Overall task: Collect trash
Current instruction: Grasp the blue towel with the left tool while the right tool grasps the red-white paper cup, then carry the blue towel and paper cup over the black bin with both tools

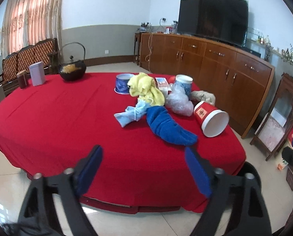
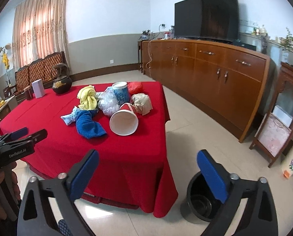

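Note:
A heap of trash lies on the red-clothed table [image 1: 67, 118]: a blue towel [image 1: 170, 125], a yellow cloth [image 1: 146, 89], a light blue rag [image 1: 131, 113], a clear plastic bag [image 1: 178, 100], a red paper cup [image 1: 209, 118] tipped on its side and a crumpled beige bag [image 1: 204, 96]. My left gripper [image 1: 143, 151] hangs open over the table's near edge, short of the towel, holding nothing. My right gripper [image 2: 148, 154] is open and empty at the table's right corner. A black bin [image 2: 201, 198] stands on the floor under its right finger.
A blue patterned cup [image 2: 120, 92], a blue bowl [image 1: 122, 83] and a red bag [image 2: 135, 87] sit behind the heap. A black kettle [image 1: 72, 70], a tin [image 1: 37, 73] and a brown jar [image 1: 22, 79] stand far left. A wooden sideboard [image 2: 215, 74] runs along the right.

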